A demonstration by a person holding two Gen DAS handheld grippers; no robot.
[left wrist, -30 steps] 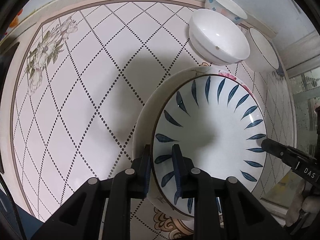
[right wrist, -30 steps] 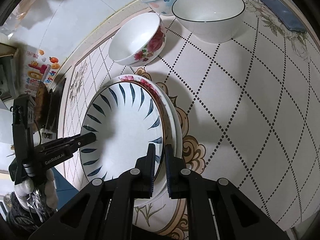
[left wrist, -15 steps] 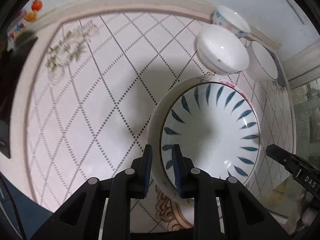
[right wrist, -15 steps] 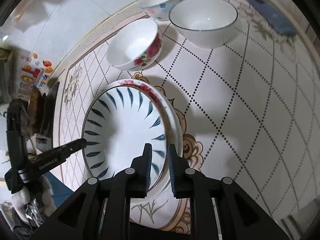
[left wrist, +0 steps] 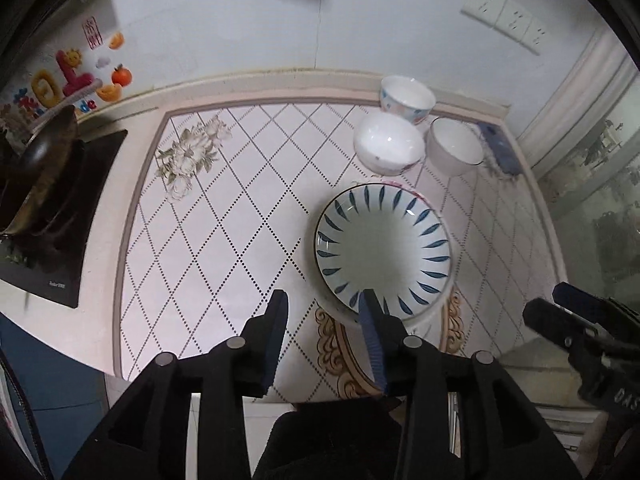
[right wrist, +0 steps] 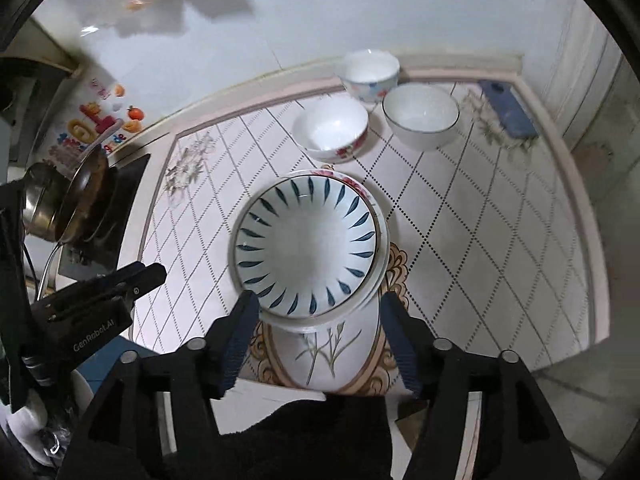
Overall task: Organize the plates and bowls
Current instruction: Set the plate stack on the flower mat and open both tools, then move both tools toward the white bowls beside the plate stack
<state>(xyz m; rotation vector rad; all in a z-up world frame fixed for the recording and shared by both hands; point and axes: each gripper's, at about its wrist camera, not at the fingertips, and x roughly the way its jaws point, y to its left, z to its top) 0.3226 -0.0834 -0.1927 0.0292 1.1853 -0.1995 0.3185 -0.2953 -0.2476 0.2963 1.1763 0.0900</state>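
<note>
Two plates are stacked mid-counter: the blue-leaf plate [right wrist: 306, 246] sits on a floral-rim plate [right wrist: 362, 192], so the plate step looks done to me. Both your tongs are letting go. The right gripper [right wrist: 320, 332] has its jaws opening, spread wide w/ nothing pinched; plate edge shows between them but below, no contact. The left gripper [left wrist: 326, 332] has jaws opening too, narrower gap, empty, right fingertip overlapping the plate rim in view only.

Next up, prob. the bowls: three sit near the back wall, the rose bowl [right wrist: 332, 132], black-rim bowl [right wrist: 420, 114] and blue-dot bowl [right wrist: 370, 70]. You'll need to reach fwd, clamp one rim and nest it; glazed rims may slip.

View diffs: right wrist cam shows the rose pattern and the lower plate's red rim clearly; left cam shows that bowl nearly plain white. Left cam alone shows the wall sockets [left wrist: 504, 22]. Wok [left wrist: 38, 164] and phone [right wrist: 508, 110] show in both.
</note>
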